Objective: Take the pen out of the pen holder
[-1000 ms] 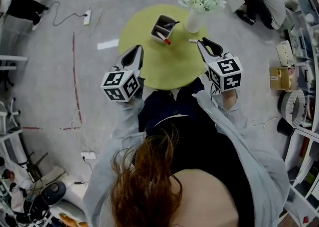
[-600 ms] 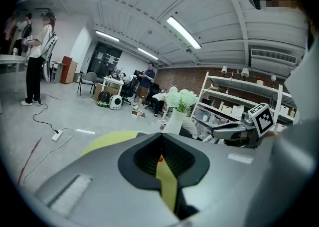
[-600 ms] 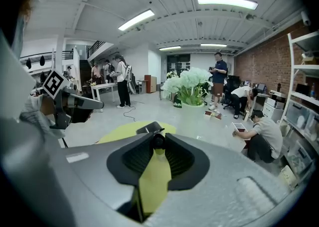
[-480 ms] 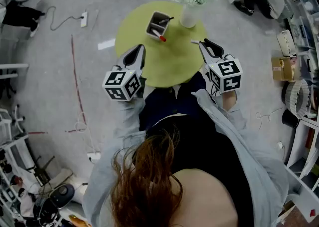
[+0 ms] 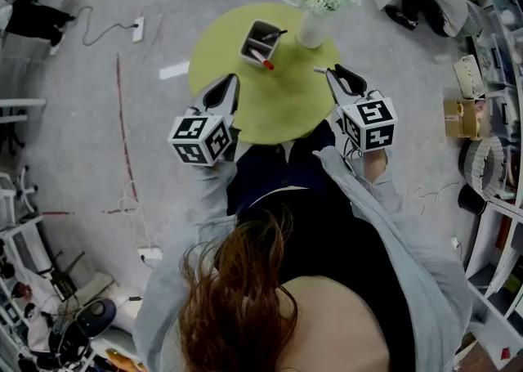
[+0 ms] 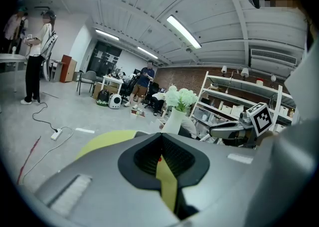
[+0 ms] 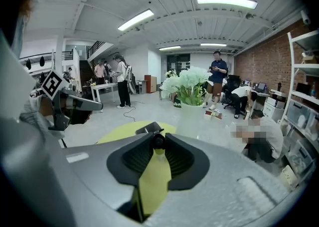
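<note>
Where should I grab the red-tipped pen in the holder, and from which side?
Grip the red-tipped pen on its exposed end, which leans out over the holder's near rim. Come from the near side, jaws across the shaft, and pull along its lean. The left gripper is shut and empty, so open it first; the right gripper seems to be pinching a small thing.

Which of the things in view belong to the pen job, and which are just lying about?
Job:
- pen holder
- red-tipped pen sticking out of it
- right gripper, shut on what looks like a pen
- left gripper, shut, empty

Lying about:
- vase of flowers
- power strip on the floor
</note>
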Available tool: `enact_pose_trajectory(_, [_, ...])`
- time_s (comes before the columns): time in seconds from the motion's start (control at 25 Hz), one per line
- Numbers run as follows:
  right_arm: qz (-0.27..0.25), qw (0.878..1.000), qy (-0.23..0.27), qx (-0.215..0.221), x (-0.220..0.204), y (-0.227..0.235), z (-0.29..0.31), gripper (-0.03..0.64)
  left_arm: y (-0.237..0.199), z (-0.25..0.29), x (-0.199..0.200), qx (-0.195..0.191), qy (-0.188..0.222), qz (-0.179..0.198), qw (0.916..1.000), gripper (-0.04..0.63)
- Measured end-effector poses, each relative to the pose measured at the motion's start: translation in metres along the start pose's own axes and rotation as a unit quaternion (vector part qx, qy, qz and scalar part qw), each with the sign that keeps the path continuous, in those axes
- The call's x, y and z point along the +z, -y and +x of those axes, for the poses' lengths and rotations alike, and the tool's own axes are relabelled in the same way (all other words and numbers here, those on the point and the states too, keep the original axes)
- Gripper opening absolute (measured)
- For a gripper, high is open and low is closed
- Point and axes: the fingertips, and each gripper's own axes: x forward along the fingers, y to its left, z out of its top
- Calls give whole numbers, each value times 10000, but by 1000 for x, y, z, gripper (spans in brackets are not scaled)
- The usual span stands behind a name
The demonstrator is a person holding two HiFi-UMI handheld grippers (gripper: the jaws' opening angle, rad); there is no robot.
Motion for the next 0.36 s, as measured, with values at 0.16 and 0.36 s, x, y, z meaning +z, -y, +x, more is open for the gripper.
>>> enact_pose_trajectory(0.16, [-54, 10000, -31, 38, 2, -2, 2, 75, -1, -2, -1, 28, 4, -36, 10000, 15])
enact_pose_trajectory(0.36, [-94, 9999, -37, 108, 2, -7, 6, 75, -3, -3, -3, 39, 2, -60, 10000, 15])
